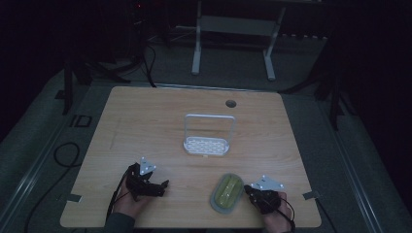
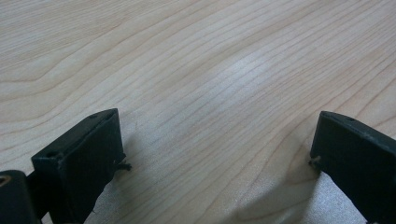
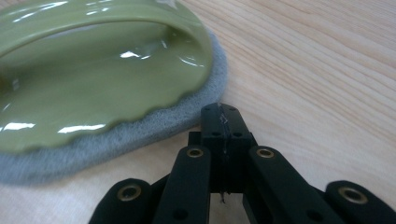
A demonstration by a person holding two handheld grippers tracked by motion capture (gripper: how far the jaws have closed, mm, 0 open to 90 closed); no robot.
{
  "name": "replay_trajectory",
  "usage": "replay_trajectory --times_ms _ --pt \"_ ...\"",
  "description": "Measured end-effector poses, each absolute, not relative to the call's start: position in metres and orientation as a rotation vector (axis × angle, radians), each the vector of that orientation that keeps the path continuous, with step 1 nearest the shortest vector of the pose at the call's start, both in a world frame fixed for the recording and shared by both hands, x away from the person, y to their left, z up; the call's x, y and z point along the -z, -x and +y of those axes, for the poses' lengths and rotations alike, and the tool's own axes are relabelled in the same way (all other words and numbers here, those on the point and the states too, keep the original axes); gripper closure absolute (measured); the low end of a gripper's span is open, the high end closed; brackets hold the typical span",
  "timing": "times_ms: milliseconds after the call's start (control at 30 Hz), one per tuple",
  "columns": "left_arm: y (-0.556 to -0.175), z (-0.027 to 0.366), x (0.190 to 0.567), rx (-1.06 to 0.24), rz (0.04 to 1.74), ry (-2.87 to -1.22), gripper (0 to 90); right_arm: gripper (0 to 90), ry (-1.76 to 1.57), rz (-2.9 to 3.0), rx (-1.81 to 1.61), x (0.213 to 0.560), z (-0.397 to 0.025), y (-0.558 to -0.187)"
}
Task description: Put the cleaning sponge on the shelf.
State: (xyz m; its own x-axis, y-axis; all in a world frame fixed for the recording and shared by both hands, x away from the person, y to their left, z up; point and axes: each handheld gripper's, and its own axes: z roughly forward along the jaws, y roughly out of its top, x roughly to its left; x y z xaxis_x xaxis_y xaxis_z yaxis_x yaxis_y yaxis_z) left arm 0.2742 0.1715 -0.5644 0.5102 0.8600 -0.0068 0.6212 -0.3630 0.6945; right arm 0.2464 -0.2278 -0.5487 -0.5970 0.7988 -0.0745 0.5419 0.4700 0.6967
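A: Where is the green dish (image 1: 227,191) located?

B: It is seen at the near right of the wooden table (image 1: 145,121), seated on a grey felt-like mat (image 1: 216,203) (the mat's rim projects all round it). The right gripper (image 1: 248,189) is placed just beside the dish's right edge; in the right gripper view its jaws are pressed together on nothing, their tips close to the mat's edge (image 3: 196,116), contact not being discernible.

A: How are shape and material rendered?

B: The dish (image 3: 93,70) is shown as an oblong, glossy, glazed piece with a wavy rim; the mat is matt and fibrous; the table is pale, with flowing grain.

A: And farther out?

B: The left gripper (image 1: 164,184) is held low over bare wood at the near left, well apart from the dish, its jaws spread wide (image 2: 219,149). A white perforated rack (image 1: 207,144) with an upright hoop frame is set mid-table.
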Motion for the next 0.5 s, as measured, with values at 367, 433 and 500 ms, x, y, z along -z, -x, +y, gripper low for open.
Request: replay_trajectory --times_ms 367,433,500 --pt "-0.274 0.171 0.564 -0.478 1.205 -2.110 2.5 90.0 -1.014 2.390 -0.858 0.548 -0.194 -0.278" --pt "-0.274 0.171 0.564 -0.478 1.205 -2.110 2.5 90.0 -0.992 2.401 -0.854 0.548 -0.187 -0.281" --pt "-0.274 0.171 0.564 -0.478 1.205 -2.110 2.5 89.9 -0.962 2.406 -0.843 0.547 -0.182 -0.283"
